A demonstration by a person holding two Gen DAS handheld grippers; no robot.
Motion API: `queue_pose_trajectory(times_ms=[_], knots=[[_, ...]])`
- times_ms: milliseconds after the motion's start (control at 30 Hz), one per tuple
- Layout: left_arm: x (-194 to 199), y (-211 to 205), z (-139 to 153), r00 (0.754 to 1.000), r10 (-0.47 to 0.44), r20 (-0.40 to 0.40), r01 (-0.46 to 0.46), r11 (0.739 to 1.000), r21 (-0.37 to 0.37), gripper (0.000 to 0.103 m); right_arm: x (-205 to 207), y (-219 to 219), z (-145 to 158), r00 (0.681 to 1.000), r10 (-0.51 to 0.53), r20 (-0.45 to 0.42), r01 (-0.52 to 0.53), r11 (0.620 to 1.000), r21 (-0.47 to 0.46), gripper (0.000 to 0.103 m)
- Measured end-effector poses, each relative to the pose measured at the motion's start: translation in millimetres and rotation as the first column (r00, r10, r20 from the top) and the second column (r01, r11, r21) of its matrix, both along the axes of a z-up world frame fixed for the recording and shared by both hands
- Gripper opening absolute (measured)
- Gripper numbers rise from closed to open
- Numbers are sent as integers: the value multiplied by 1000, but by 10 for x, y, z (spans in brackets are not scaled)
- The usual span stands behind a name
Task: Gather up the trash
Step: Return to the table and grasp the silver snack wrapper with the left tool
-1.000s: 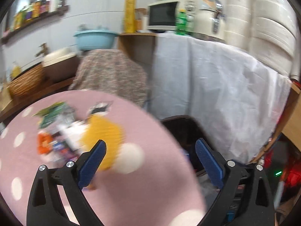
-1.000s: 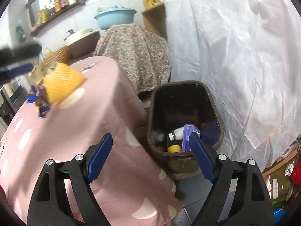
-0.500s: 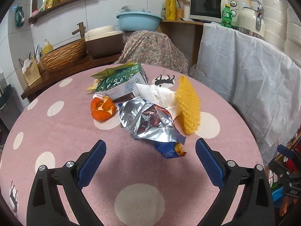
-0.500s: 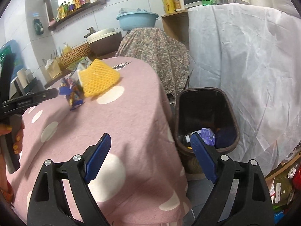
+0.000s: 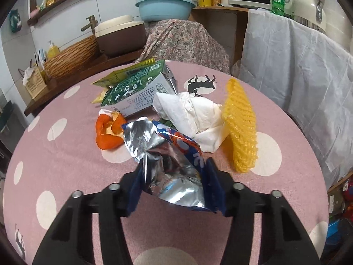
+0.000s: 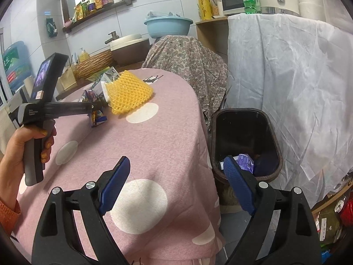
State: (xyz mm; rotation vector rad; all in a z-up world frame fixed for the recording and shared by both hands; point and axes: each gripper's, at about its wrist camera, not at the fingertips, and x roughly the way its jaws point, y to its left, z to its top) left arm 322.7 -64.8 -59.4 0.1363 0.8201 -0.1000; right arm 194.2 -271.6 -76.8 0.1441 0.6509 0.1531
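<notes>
Trash lies on the pink dotted table [image 5: 66,154]: a silver and blue snack bag [image 5: 167,161], orange peel [image 5: 108,132], crumpled white paper [image 5: 192,112], a yellow foam net [image 5: 240,128] and a green carton [image 5: 139,88]. My left gripper [image 5: 174,187] is shut on the snack bag; it also shows in the right wrist view [image 6: 94,108]. My right gripper [image 6: 176,185] is open and empty, over the table edge beside the dark trash bin [image 6: 271,132], which holds some trash.
A chair draped in patterned cloth [image 5: 183,42] stands behind the table. A white sheet [image 6: 286,77] covers the counter to the right of the bin. A wicker basket [image 5: 70,57] and a blue basin [image 5: 165,8] sit at the back.
My left gripper swung from the bin side back over the table, moved in on the snack bag and closed on it. My right gripper stayed open near the bin, shifting slightly.
</notes>
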Motion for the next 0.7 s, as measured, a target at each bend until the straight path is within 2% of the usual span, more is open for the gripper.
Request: queue_pose_trajectory(times_ms=[33, 233, 333, 533, 700], knots=[[-22, 17, 7, 1000, 2, 0, -2, 1000, -7, 38, 8, 17, 6, 1000, 7, 1, -7, 1000, 5, 86], [-266, 267, 82, 999, 26, 21, -24, 996, -88, 19, 120, 204, 65, 997, 73, 10, -73, 997, 19, 86], [-406, 407, 137, 999, 40, 33, -35, 989, -145, 17, 199, 339, 100, 993, 116, 11, -116, 993, 19, 86], [-680, 583, 251, 996, 60, 68, -44, 977, -207, 16, 424, 605, 171, 980, 197, -8, -197, 980, 8, 86], [-807, 585, 298, 995, 56, 88, -36, 976, -216, 16, 720, 818, 208, 968, 243, -56, -243, 970, -7, 86]])
